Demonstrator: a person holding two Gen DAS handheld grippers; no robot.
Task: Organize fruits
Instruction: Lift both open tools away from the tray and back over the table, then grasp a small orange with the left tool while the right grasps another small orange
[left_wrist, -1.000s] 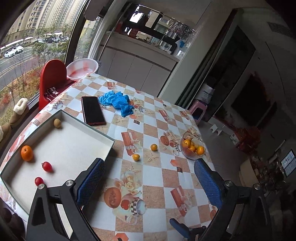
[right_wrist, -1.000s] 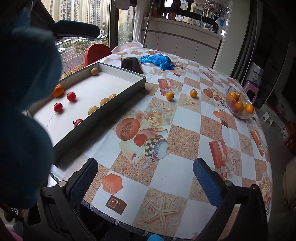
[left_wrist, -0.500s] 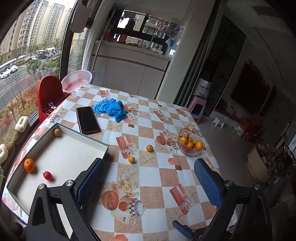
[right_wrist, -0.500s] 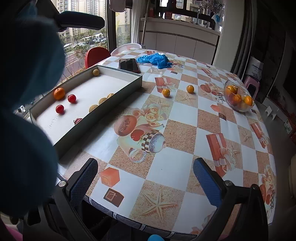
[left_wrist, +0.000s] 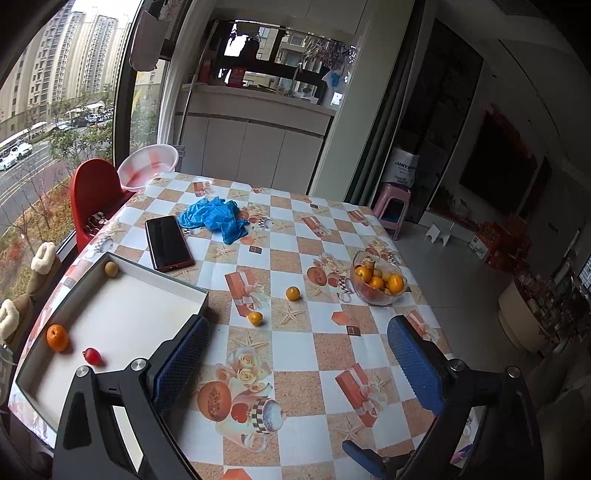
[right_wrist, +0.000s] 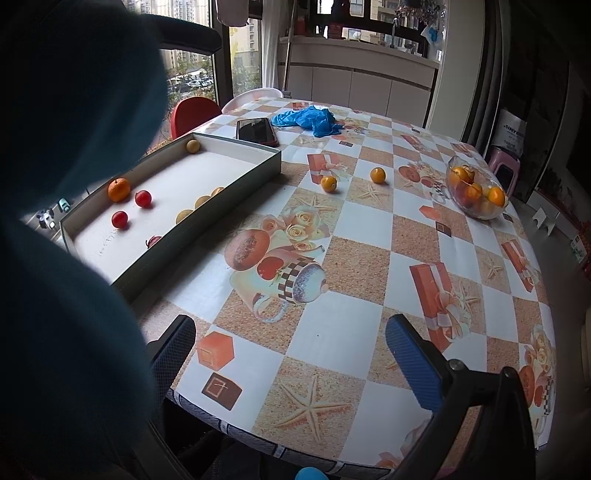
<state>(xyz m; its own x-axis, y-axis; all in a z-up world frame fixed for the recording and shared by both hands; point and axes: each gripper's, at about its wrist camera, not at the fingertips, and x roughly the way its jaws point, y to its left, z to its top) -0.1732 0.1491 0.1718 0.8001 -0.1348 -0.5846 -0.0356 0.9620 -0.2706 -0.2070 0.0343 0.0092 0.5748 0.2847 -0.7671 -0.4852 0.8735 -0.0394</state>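
Both your left gripper (left_wrist: 295, 365) and right gripper (right_wrist: 291, 354) hang released, jaws empty. Two loose kumquats (left_wrist: 255, 318) (left_wrist: 292, 293) sit ahead, between tray (left_wrist: 166, 284) and glass bowl (left_wrist: 378, 282); left is nearer.

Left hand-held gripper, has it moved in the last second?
Yes. The left hand-held gripper has pulled up and back from the table: the glass bowl and phone now sit smaller in its view, and more of the room shows.
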